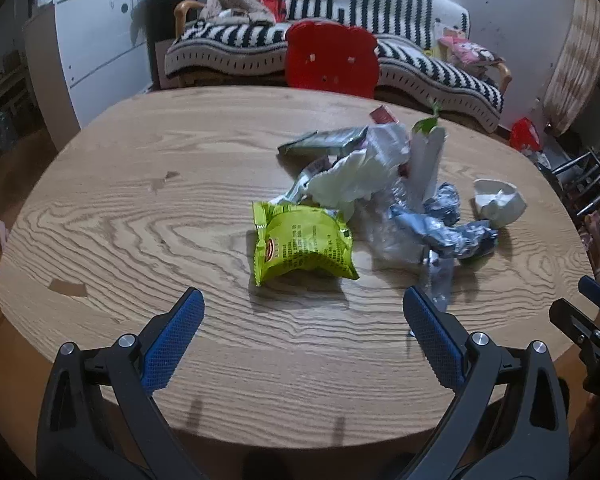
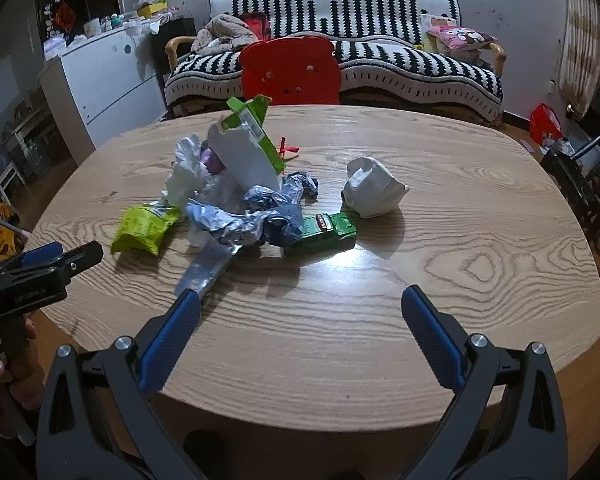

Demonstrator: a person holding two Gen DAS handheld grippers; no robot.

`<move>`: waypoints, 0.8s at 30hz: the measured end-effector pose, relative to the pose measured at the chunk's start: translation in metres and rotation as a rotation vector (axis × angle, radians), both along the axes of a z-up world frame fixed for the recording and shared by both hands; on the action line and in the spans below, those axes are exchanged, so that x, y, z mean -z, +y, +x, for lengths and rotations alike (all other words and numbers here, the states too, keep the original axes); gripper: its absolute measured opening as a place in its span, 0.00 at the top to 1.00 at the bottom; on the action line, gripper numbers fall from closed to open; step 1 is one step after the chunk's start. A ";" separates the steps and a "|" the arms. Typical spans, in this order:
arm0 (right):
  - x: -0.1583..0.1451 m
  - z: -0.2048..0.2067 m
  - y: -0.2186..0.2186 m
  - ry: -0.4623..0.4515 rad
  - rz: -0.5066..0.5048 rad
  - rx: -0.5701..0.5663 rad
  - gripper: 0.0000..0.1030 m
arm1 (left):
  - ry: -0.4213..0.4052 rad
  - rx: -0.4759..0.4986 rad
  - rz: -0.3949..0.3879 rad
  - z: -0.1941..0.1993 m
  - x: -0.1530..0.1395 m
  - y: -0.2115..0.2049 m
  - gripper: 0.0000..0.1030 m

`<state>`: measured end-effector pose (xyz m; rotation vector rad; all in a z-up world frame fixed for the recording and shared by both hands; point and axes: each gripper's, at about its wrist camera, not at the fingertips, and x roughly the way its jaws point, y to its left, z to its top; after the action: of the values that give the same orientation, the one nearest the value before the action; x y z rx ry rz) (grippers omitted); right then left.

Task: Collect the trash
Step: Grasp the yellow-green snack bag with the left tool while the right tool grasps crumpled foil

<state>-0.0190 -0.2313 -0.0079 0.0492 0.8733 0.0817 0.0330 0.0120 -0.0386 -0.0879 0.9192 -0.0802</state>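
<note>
A heap of trash lies mid-table: a lime-green snack packet (image 1: pixel 303 243) (image 2: pixel 144 229), crumpled silver-blue foil (image 1: pixel 444 224) (image 2: pixel 260 216), white plastic wrap (image 1: pixel 352 178), a torn green-and-white carton (image 2: pixel 246 148), and a crumpled white paper ball (image 1: pixel 498 200) (image 2: pixel 374 189). A green toy car (image 2: pixel 324 232) rests beside the foil. My left gripper (image 1: pixel 303 304) is open above the near table edge, just short of the lime packet. My right gripper (image 2: pixel 300 304) is open too, empty, short of the car and a flat silver strip (image 2: pixel 208 268).
The oval wooden table (image 1: pixel 140 216) (image 2: pixel 480 240) has a red chair (image 1: pixel 332 58) (image 2: pixel 290 70) behind it and a striped sofa (image 2: pixel 380 40) beyond. A white cabinet (image 1: pixel 96 40) stands at left. The other gripper shows at each view's edge.
</note>
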 end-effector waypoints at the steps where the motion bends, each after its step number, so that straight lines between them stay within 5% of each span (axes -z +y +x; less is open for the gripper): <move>1: 0.006 0.007 -0.002 0.013 0.001 -0.005 0.05 | 0.001 -0.002 -0.003 0.003 0.002 0.000 0.06; 7: 0.035 0.042 -0.003 0.014 -0.026 -0.034 0.05 | 0.043 -0.040 0.006 0.036 0.030 0.000 0.06; 17: 0.043 0.086 0.022 0.006 0.111 -0.176 0.11 | 0.037 -0.023 -0.001 0.072 0.043 -0.007 0.06; 20: 0.051 0.096 0.031 0.027 0.090 -0.188 0.26 | 0.033 -0.016 0.004 0.079 0.046 -0.009 0.06; 22: 0.054 0.099 0.034 0.034 0.111 -0.204 0.36 | 0.037 -0.014 0.021 0.082 0.050 -0.009 0.17; 24: 0.055 0.099 0.039 0.032 0.110 -0.214 0.64 | 0.052 -0.005 -0.006 0.082 0.053 -0.007 0.31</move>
<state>0.0803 -0.1923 -0.0629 0.0600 0.9036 0.3297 0.1147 0.0050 -0.0916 -0.0985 0.9710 -0.0767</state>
